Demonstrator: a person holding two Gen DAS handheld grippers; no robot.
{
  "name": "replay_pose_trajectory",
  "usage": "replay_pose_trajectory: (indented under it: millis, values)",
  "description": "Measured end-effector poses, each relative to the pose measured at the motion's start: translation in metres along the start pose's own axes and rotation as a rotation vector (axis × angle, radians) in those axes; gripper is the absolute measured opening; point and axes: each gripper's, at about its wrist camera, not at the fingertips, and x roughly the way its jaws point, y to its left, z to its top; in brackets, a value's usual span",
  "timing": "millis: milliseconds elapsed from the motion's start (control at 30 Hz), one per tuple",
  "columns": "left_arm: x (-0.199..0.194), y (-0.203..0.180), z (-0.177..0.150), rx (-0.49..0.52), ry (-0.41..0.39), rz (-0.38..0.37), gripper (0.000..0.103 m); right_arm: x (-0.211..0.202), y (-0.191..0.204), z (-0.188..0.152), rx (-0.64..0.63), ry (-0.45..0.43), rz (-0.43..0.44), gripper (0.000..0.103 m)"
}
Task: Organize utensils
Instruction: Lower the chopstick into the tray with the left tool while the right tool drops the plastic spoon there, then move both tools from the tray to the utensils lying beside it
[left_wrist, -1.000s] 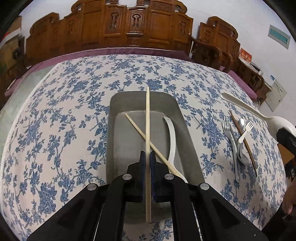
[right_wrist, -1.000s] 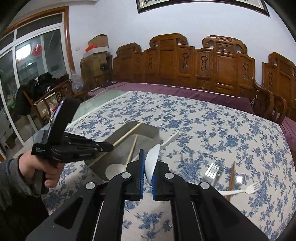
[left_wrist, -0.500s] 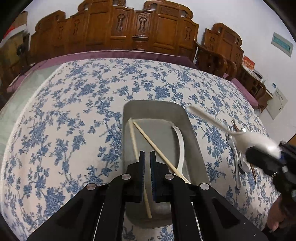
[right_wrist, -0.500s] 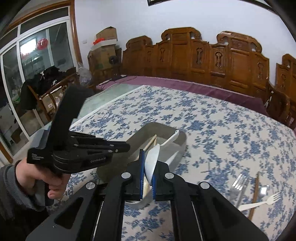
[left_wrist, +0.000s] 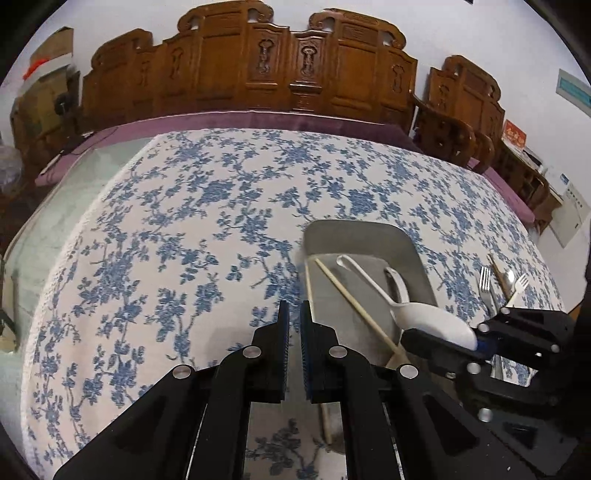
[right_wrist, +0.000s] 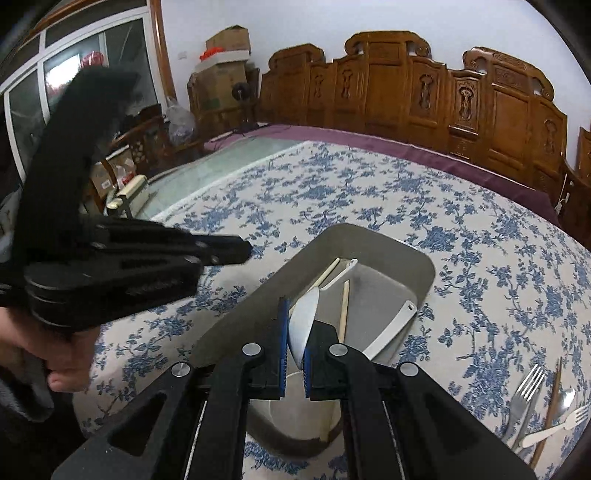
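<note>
A grey metal tray (left_wrist: 354, 232) (right_wrist: 369, 236) sits on the blue-flowered tablecloth. It holds two pale chopsticks (left_wrist: 354, 302) (right_wrist: 345, 306) and a white spoon (left_wrist: 399, 284) (right_wrist: 391, 332) that leans on the rim. My right gripper (right_wrist: 299, 325) (left_wrist: 476, 336) is shut on the bowl of a second white spoon (right_wrist: 304, 314) (left_wrist: 432, 317). That spoon hangs over the tray with its handle pointing to the far end. My left gripper (left_wrist: 293, 310) (right_wrist: 243, 253) is shut on nothing, over the cloth just left of the tray.
On the cloth right of the tray lie a metal fork (right_wrist: 524, 398), a brown chopstick (right_wrist: 552, 402), a metal spoon (right_wrist: 565, 402) and a white plastic fork (right_wrist: 554, 428). A hand (right_wrist: 62, 354) holds the left gripper. Carved wooden chairs (left_wrist: 258, 66) line the table's far side.
The left gripper let go of a chopstick, which now lies in the tray, and drew off to the left. The right gripper carried the white spoon over the tray and lower.
</note>
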Motion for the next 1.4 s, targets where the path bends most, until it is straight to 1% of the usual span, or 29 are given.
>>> replay_pose_trajectory:
  millis: [100, 200, 333, 500, 700, 767, 800, 833, 933, 1100, 1233, 1400]
  values:
    - [0.000, 0.004, 0.001, -0.007, 0.000, 0.008, 0.005, 0.013, 0.001, 0.002, -0.007, 0.019, -0.016, 0.008]
    - [0.001, 0.006, 0.000, -0.002, 0.003, 0.020, 0.005, 0.023, 0.000, 0.003, 0.003, 0.037, -0.010, 0.008]
    - [0.000, 0.008, 0.001, -0.005, 0.003, 0.019, 0.005, 0.031, -0.005, 0.002, 0.051, 0.058, 0.024, 0.009]
    - [0.000, 0.009, 0.001, -0.007, 0.003, 0.021, 0.005, 0.030, -0.008, -0.001, 0.095, 0.062, 0.055, 0.009]
    - [-0.001, 0.006, 0.001, 0.006, 0.002, 0.022, 0.005, 0.028, -0.009, -0.001, 0.096, 0.062, 0.056, 0.009]
    - [-0.001, 0.006, 0.000, 0.006, 0.001, 0.021, 0.005, 0.026, -0.008, -0.002, 0.092, 0.060, 0.059, 0.024]
    - [-0.001, 0.006, 0.000, 0.006, 0.001, 0.021, 0.005, 0.024, -0.008, -0.002, 0.091, 0.055, 0.059, 0.036]
    - [-0.001, 0.006, 0.000, 0.007, 0.001, 0.021, 0.005, 0.020, -0.007, -0.003, 0.092, 0.044, 0.061, 0.040]
    - [-0.002, 0.004, 0.000, 0.012, 0.002, 0.017, 0.005, 0.012, -0.007, -0.005, 0.092, 0.038, 0.061, 0.040]
    - [-0.004, -0.006, -0.001, 0.033, -0.001, 0.003, 0.005, -0.017, -0.011, -0.011, 0.074, 0.010, 0.012, 0.040]
    - [-0.006, -0.018, -0.002, 0.060, -0.004, -0.005, 0.005, -0.047, -0.028, -0.025, 0.096, -0.004, -0.038, 0.040]
    - [-0.006, -0.030, -0.006, 0.086, -0.004, -0.010, 0.005, -0.079, -0.058, -0.049, 0.116, 0.007, -0.116, 0.040]
